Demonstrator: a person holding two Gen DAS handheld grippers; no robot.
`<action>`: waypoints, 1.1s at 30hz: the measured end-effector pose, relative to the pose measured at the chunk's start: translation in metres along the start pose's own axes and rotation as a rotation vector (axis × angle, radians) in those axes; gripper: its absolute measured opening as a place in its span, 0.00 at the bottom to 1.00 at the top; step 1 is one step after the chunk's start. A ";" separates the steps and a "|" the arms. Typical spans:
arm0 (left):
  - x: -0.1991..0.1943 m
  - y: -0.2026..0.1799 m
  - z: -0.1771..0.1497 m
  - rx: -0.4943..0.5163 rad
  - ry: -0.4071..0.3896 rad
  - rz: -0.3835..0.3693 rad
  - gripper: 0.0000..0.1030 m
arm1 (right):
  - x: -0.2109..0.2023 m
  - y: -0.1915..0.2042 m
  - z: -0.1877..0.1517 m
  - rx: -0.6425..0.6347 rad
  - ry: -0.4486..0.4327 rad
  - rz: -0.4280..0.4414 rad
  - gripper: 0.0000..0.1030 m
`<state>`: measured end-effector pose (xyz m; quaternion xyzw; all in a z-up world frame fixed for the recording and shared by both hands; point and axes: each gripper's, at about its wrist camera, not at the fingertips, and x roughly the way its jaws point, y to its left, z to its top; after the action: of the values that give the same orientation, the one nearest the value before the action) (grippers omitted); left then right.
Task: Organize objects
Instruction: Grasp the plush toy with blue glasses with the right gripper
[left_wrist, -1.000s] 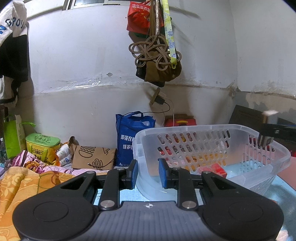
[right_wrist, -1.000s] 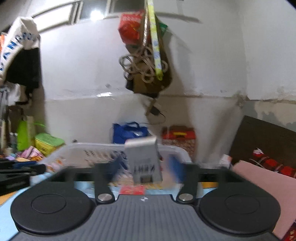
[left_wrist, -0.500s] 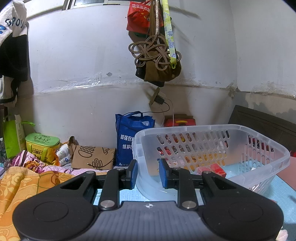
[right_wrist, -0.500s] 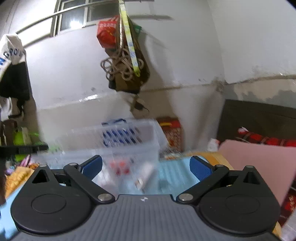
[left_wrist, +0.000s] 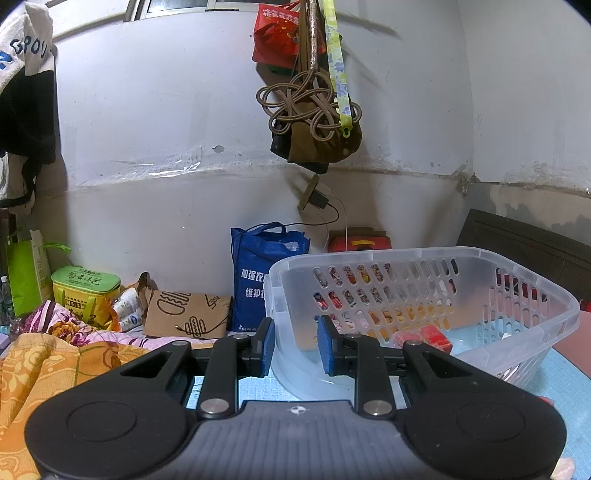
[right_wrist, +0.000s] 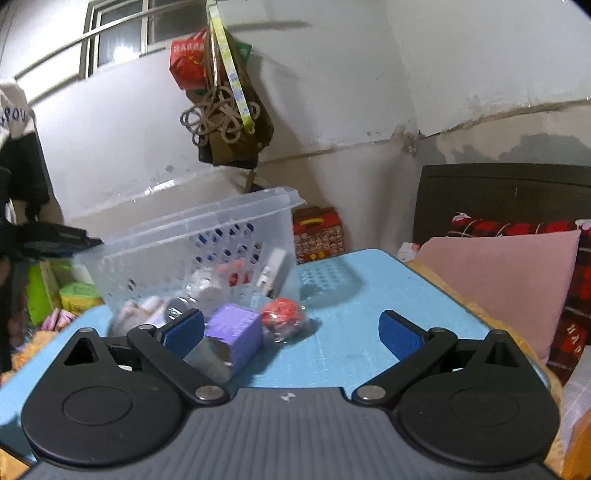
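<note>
A clear perforated plastic basket (left_wrist: 424, 295) stands on the blue table top, also in the right wrist view (right_wrist: 192, 251). A red packet (left_wrist: 430, 336) lies inside it. My left gripper (left_wrist: 295, 345) has its jaws on either side of the basket's near left rim, which sits in the narrow gap; I cannot tell whether they pinch it. My right gripper (right_wrist: 291, 328) is wide open and empty above the table. A purple box (right_wrist: 231, 338), a red wrapped ball (right_wrist: 282, 314) and several white items (right_wrist: 207, 295) lie in front of the basket. A white item (right_wrist: 271, 267) shows through the basket wall.
The blue table top (right_wrist: 369, 295) extends right of the objects. A pink cushion (right_wrist: 509, 280) and dark headboard (right_wrist: 498, 192) lie to the right. A blue bag (left_wrist: 258, 273), green tin (left_wrist: 85, 291) and paper bag (left_wrist: 184, 310) stand by the wall. Orange cloth (left_wrist: 44, 369) lies left.
My right gripper opened and let go of the grey-white item it held over the basket, then drew back right and low. My left gripper has stayed at the basket rim.
</note>
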<state>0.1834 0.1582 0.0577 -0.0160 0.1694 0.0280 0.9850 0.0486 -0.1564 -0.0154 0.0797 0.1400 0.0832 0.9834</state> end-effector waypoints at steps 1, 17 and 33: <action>0.000 0.000 0.000 0.000 0.000 0.000 0.29 | -0.004 0.002 -0.001 0.011 -0.010 0.016 1.00; 0.000 0.003 0.000 -0.010 -0.001 -0.009 0.29 | 0.026 0.062 -0.036 -0.062 0.117 0.177 1.00; 0.000 0.002 0.000 -0.007 -0.002 -0.007 0.29 | 0.010 0.064 -0.049 -0.124 0.094 0.270 0.46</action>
<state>0.1830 0.1604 0.0582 -0.0198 0.1681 0.0252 0.9852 0.0349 -0.0862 -0.0529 0.0327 0.1684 0.2266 0.9588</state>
